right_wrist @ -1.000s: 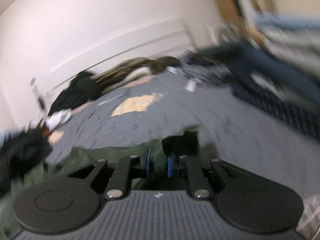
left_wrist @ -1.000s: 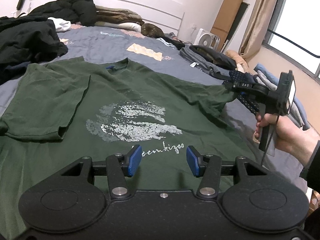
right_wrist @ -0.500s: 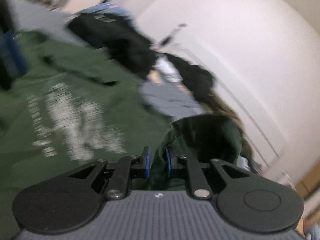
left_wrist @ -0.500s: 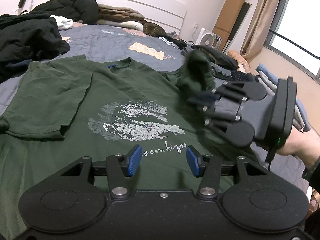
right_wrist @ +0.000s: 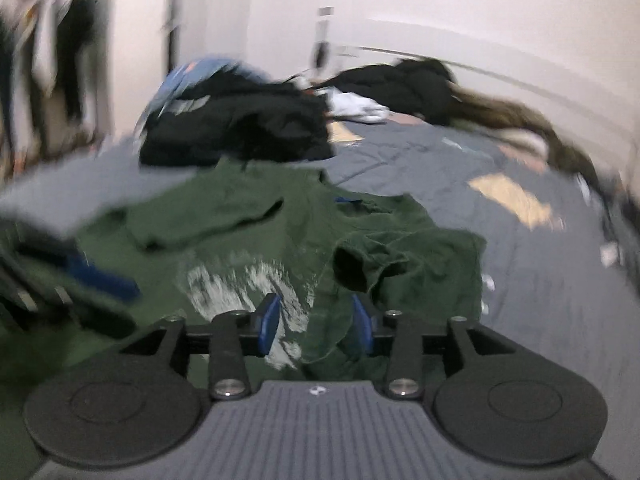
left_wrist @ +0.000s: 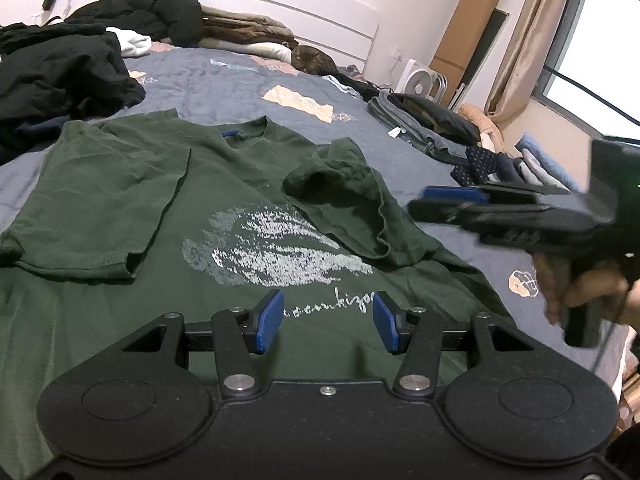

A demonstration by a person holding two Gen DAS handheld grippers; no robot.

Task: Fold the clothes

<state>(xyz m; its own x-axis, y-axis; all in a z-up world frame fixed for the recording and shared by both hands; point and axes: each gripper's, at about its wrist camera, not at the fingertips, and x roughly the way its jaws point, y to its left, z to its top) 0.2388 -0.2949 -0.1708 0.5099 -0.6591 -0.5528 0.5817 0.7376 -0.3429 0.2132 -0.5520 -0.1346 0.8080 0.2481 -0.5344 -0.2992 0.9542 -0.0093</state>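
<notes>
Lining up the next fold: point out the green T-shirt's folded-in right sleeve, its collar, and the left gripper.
Right sleeve point(left_wrist: 352, 200), left wrist view, crumpled middle.
Collar point(left_wrist: 256, 136), left wrist view, neckline's front edge.
Left gripper point(left_wrist: 327, 322), left wrist view, gap between open fingertips.

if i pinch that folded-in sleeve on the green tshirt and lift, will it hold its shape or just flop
Probably flop: the sleeve lies crumpled and puckered on the green t-shirt, so the fabric looks thin and limp. It likely weighs little. Pushed, it would likely bunch and drag on the quilted bedspread rather than slide.
</notes>
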